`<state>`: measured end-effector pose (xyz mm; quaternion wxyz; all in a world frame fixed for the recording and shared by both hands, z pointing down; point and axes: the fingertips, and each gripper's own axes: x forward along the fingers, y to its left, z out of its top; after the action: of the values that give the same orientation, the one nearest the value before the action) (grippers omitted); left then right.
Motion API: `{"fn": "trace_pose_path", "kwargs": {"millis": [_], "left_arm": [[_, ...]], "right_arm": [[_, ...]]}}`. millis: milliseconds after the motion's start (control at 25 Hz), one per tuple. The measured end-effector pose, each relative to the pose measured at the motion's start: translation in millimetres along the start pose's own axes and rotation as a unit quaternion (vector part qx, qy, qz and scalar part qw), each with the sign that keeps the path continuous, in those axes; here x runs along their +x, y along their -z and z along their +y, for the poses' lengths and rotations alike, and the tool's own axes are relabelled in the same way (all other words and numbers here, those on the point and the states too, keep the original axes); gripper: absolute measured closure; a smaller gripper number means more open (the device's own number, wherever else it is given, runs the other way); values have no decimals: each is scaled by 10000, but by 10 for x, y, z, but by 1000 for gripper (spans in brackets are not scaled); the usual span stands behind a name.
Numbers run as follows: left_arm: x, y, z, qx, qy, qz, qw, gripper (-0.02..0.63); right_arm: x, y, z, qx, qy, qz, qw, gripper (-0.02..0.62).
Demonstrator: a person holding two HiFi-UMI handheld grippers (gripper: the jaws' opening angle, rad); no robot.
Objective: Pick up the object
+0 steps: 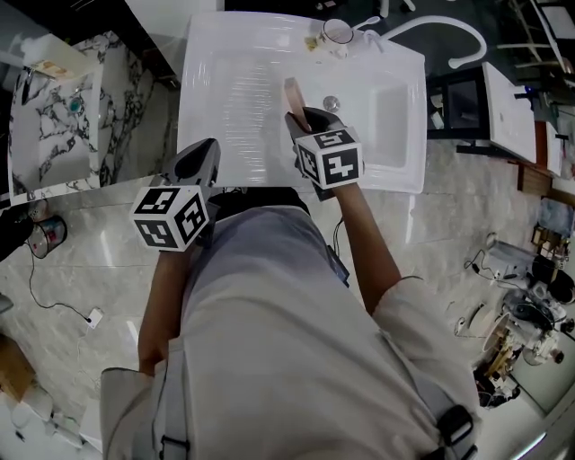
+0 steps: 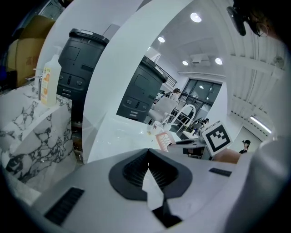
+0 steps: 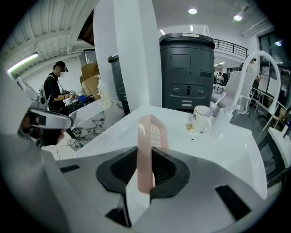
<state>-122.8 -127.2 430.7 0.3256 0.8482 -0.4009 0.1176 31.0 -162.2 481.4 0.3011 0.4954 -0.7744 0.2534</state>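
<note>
- White counter [image 1: 234, 99] with a sunken basin [image 1: 393, 112] at its right filled the space in front of you; you stood right at its near edge.
- Marble-patterned cabinet [image 1: 63, 121] stood to the counter's left, with a clear bottle [image 2: 49, 82] on top.
- Curved white faucet [image 1: 436, 27] rose at the far right corner.
- Your left gripper [image 1: 202, 154] hung at the counter's near edge, well apart from the task's thing. Its jaws were pressed together at the tips, with nothing between them [image 2: 149, 163].
- Your right gripper [image 1: 304, 115] was over the middle of the counter, pinching the pink slotted object [image 3: 144, 145] edgewise between its pads.
- The pink slotted object [image 1: 292, 93] stuck out past the jaws, tilted up, its latticed far end over the counter's flat part, left of the basin.
- White mug [image 3: 202, 119] sat by the faucet's base.
</note>
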Motion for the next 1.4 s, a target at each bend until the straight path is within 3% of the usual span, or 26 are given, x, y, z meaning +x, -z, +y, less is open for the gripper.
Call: {"fn": "trace_pose_path", "kwargs": {"millis": [800,1200,1400], "left_arm": [[9,-61,123,129,-122,-28,9998,603],[-10,-119,124,-9,-66,-211,9998,603],[8,-104,60,122,-63,-126,9998,603]], "right_arm": [[-421,13,43,554,76,-644,9964,508],[-502,48,229,622,-132,-718,9954,508],[-526,55,233,626,-164,-697,9955,508]]}}
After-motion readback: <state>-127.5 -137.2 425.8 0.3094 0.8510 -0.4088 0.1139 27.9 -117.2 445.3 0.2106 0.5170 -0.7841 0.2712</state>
